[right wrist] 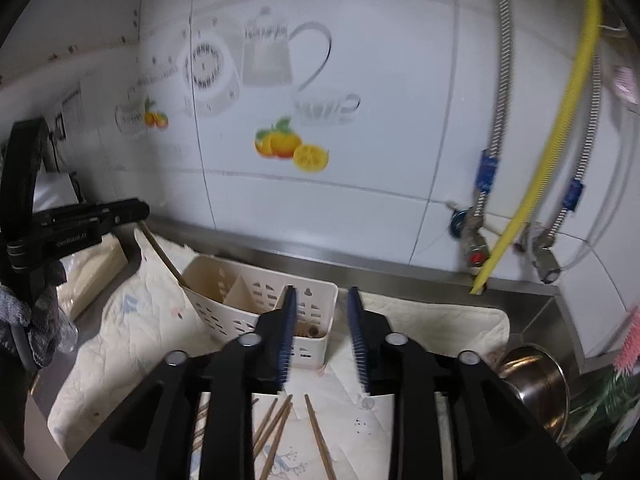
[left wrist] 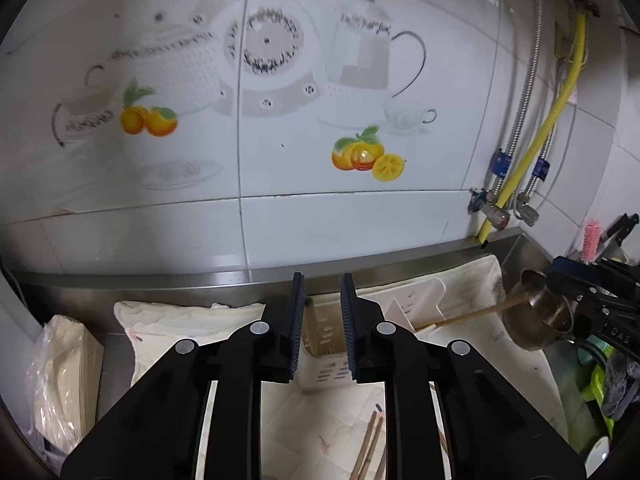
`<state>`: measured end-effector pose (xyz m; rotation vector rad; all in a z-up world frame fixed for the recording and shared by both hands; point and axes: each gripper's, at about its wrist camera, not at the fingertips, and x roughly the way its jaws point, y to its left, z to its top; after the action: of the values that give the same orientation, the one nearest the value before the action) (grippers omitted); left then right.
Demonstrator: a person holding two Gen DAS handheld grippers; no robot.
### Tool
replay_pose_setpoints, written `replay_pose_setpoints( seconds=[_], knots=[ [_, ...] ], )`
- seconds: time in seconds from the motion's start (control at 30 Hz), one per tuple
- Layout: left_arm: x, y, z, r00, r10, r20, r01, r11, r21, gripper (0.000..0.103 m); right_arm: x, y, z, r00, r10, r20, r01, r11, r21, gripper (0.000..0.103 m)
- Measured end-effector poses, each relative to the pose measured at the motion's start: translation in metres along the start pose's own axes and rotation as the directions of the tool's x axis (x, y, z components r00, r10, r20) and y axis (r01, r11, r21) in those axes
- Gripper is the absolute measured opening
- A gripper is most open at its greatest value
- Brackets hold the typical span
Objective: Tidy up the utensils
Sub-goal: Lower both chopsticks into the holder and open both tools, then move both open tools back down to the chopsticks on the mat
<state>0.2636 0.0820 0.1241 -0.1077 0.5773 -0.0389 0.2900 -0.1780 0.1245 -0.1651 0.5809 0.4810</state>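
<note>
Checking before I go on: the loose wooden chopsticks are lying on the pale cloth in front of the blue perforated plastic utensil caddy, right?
Not quite: the perforated plastic utensil caddy is cream-white, not blue. The right wrist view shows it; the loose wooden chopsticks do lie on the pale cloth in front of it.

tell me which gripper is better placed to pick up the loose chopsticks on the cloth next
Right, probably. The right gripper is open and empty with the loose chopsticks fanned just beneath it; the left gripper shows fewer.
</note>
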Motion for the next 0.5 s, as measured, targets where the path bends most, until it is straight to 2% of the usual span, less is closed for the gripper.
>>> replay_pose_setpoints(
  seconds=[0.07, 0.23, 0.3, 0.5],
  knots=[
    [-0.015, -0.001, -0.007, 1.0, -0.006, 0.018, 0.006, 1.0, 0.001, 0.019, -0.016, 0.002, -0.012, 0.998, -0.032, 0.049, 0.032, 0.999, 0.0, 0.029],
    [-0.042, 0.0, -0.036, 0.999, -0.019, 0.037, 0.019, 1.0, 0.001, 0.028, -0.039, 0.011, -0.053, 0.996, -0.019, 0.092, 0.017, 1.0, 0.015, 0.029],
    [-0.05, 0.001, -0.05, 0.999, -0.024, 0.041, 0.024, 1.0, -0.001, 0.032, -0.042, 0.013, -0.076, 0.996, -0.027, 0.084, 0.025, 0.999, 0.023, 0.029],
    [-0.063, 0.006, -0.093, 0.998, -0.049, 0.026, 0.049, 0.999, -0.023, 0.033, -0.038, 0.002, -0.142, 1.0, -0.012, 0.024, 0.01, 0.995, 0.102, 0.029]
  ],
)
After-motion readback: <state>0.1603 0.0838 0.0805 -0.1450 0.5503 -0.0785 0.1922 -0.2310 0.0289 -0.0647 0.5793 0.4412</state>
